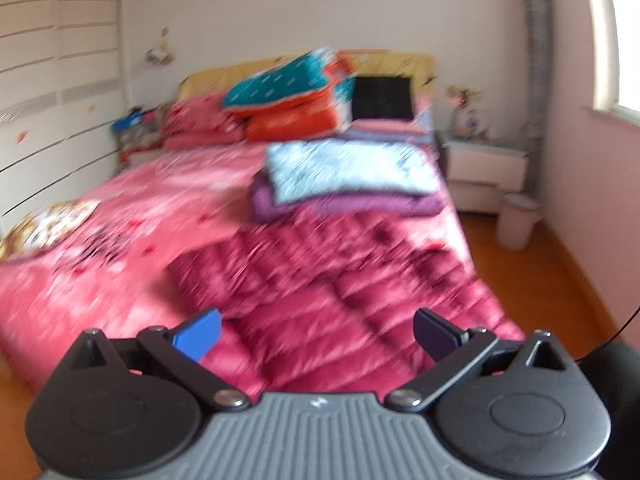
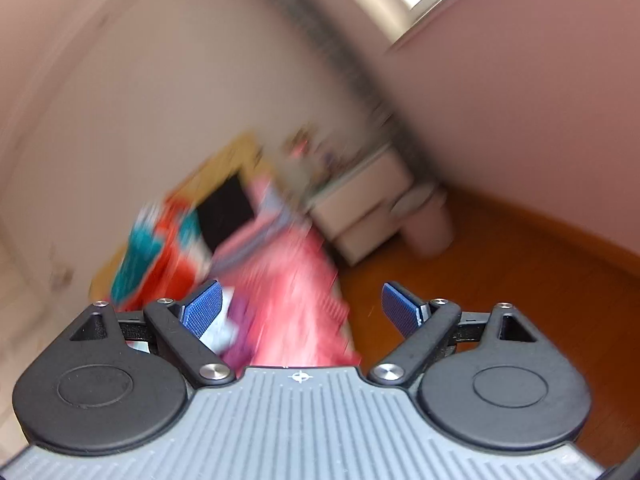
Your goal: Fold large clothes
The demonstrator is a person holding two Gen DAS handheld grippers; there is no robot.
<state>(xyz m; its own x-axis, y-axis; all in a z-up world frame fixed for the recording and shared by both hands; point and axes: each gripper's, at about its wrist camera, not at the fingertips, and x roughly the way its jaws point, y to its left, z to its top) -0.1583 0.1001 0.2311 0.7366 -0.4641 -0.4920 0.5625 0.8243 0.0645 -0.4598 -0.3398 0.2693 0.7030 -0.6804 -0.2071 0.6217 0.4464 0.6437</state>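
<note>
The quilted crimson down jacket (image 1: 340, 280) lies spread flat on the near right part of the bed (image 1: 132, 216), ahead of and below the left gripper (image 1: 316, 334). The blue fingers (image 1: 198, 334) of that gripper stand wide apart with nothing between them, and the jacket shows through the gap without touching either pad. The right gripper (image 2: 302, 310) is also spread wide and holds nothing; its view is tilted and heavily blurred, so the jacket (image 2: 296, 300) shows there only as a pink-red smear beyond its left finger.

The bed carries a pink patterned cover. Beyond the jacket sits a folded pile, a pale blue patterned piece (image 1: 348, 168) on top of a purple one (image 1: 344, 204). At the yellow headboard (image 1: 416, 64) are stacked teal and orange quilts (image 1: 288, 96), pink pillows (image 1: 200, 120) and a black rectangular object (image 1: 382, 98). A white nightstand (image 1: 484, 164) and a pale bin (image 1: 516, 220) stand right of the bed on the orange wooden floor (image 1: 540, 280). A white wardrobe (image 1: 60, 92) fills the left wall.
</note>
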